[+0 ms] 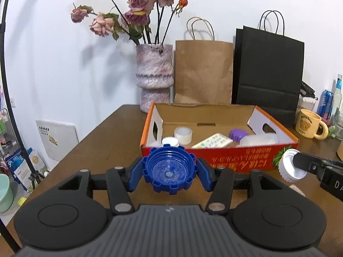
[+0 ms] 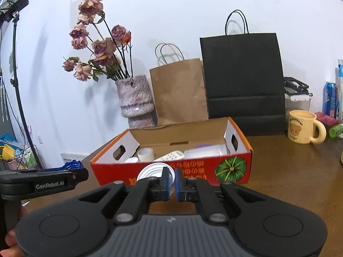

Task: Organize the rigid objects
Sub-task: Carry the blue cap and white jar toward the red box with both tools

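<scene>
The box [image 1: 214, 156] lies open on the table [image 1: 111, 132], its red front wall printed with orange script I cannot read and a green pumpkin picture [image 2: 230, 169] at its right end. Inside, from 9 to 3 o'clock: a white ribbed cap [image 1: 170, 141], a tape roll [image 1: 183, 135], a white remote [image 1: 212, 141], a purple cap [image 1: 238, 134] and a pale bottle [image 1: 259, 140] lying on its side.

The left gripper [image 1: 169, 171] clamps a blue lid [image 1: 169, 169] between its blue pads, hollow side facing the camera, held above the table just in front of the box at 6 o'clock of its front wall. The right gripper [image 2: 171, 184] is clenched on the rim of a white lid [image 2: 155, 172], which sits at 3 o'clock of the blue lid, also in front of the box and clear of it. The left gripper's side reads "GenRobot.AI". A hand [image 2: 12, 235] shows at the lower left edge of the right view.

Behind the box at 12 o'clock stand a vase [image 1: 154, 75] of dried roses [image 1: 133, 6], a brown bag [image 1: 203, 70] and a black bag [image 1: 268, 72]. At 2 o'clock are a yellow mug [image 1: 308, 124] with a bear and small writing too fine to read, a blue can [image 1: 325, 105] and a bottle [image 1: 338, 94]. A lamp stand [image 1: 6, 64] rises at 9 o'clock.
</scene>
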Tool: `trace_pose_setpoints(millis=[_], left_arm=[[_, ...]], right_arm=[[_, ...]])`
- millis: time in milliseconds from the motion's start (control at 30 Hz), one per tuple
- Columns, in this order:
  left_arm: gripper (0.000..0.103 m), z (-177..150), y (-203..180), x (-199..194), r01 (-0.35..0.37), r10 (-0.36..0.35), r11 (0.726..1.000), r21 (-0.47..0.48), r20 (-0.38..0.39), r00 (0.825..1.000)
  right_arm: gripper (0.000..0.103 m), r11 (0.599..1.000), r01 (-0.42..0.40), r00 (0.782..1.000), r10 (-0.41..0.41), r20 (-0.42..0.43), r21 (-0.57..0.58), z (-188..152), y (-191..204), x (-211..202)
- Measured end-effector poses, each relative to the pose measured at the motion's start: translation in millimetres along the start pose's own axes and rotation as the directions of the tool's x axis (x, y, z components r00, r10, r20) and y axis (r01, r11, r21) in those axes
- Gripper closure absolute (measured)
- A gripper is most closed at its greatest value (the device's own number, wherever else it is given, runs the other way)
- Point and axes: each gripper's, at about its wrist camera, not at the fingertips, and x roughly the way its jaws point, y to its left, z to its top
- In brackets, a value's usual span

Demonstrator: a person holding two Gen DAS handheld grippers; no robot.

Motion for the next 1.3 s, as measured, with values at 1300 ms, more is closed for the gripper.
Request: trace_pose_setpoints(millis=[1300], left_arm=[[0.048,61,-33,118,-0.022,0.024,0.999,-0.039,0.038,0.999]], right_arm=[[0.098,1.0,-0.001,0.998,0.003,0.06,-0.023,64,-31,122]])
